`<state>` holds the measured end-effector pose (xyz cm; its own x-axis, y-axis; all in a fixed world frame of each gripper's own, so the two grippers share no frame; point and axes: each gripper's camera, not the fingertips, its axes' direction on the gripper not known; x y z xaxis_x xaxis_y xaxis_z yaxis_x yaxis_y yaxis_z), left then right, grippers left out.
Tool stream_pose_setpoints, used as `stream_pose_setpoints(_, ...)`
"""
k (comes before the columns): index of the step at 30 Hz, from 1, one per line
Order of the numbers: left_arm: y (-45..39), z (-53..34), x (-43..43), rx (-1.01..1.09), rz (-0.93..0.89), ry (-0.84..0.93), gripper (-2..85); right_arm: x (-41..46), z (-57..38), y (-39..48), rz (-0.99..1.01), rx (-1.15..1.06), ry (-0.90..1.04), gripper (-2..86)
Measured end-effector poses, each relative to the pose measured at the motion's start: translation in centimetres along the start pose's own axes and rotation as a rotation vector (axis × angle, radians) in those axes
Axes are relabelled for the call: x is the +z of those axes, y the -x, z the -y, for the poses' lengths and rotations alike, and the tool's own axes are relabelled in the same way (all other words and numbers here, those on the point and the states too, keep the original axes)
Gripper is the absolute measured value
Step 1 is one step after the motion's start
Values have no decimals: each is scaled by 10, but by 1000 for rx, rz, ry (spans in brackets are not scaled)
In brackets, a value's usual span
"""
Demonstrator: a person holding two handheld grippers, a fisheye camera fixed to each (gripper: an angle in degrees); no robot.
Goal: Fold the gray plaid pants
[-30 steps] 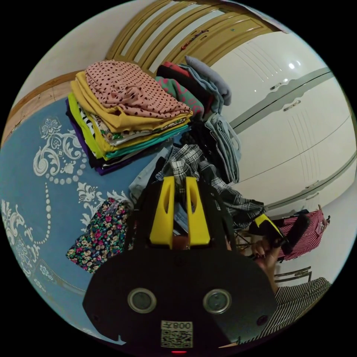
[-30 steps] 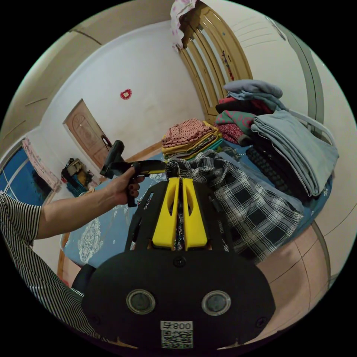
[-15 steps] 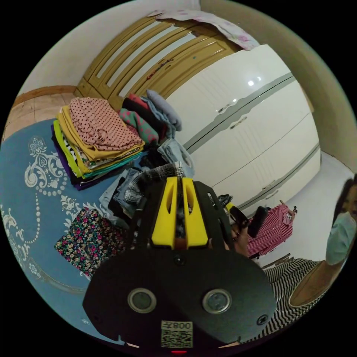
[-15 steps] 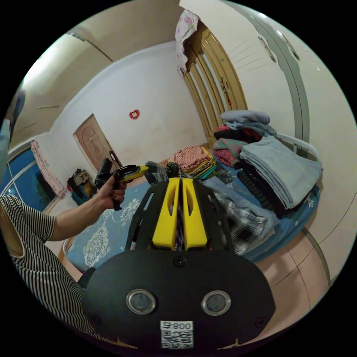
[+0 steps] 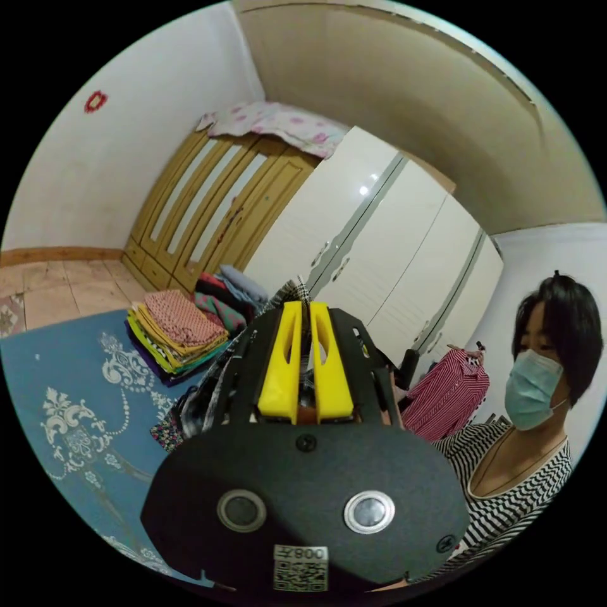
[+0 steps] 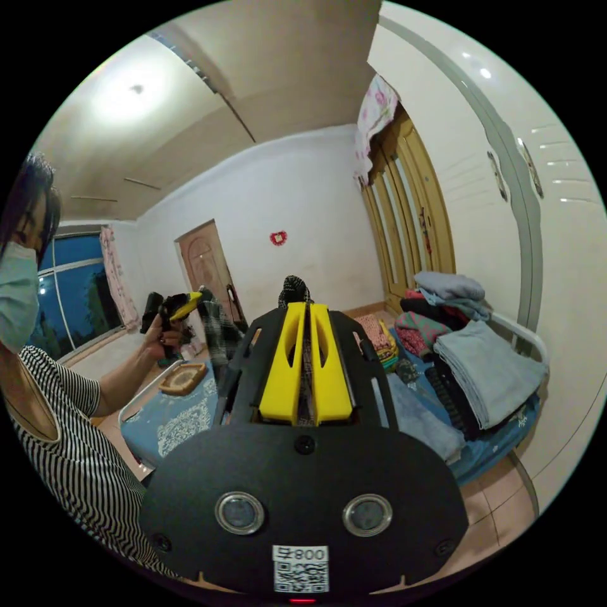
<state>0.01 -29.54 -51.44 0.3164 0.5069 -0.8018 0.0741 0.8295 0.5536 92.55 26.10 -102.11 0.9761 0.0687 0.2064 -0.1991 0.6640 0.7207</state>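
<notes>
In the left gripper view my left gripper (image 5: 301,311) is shut on the gray plaid pants (image 5: 288,293); plaid cloth sticks out past the yellow jaw tips and hangs beside the gripper's left flank. In the right gripper view my right gripper (image 6: 305,311) is shut on another part of the plaid pants (image 6: 293,288), a bunch of cloth above the jaw tips. The left gripper (image 6: 179,308) also shows there, held up in the person's hand, with plaid cloth (image 6: 220,329) hanging from it. Both are raised well above the bed.
A blue patterned bed cover (image 5: 63,392) carries a stack of folded clothes (image 5: 177,325) and a floral garment (image 5: 165,429). More piled clothes (image 6: 480,367) sit near the white wardrobe (image 5: 392,253). The person in a striped shirt (image 5: 512,493) stands close by.
Both grippers have risen high with the pants, lifting the cloth off the bed. Both views have tipped upward, showing the ceiling and the person.
</notes>
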Motion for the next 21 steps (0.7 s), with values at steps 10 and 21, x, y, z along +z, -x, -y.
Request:
stream_pose_setpoints(10,-101,-30,-367,106,315,-204,27,73,11,142,136,-72,-16,8)
stream_pose_setpoints(21,-66,-140,-722,-295,698,-306,26,359,-61,283,374,44,423,7)
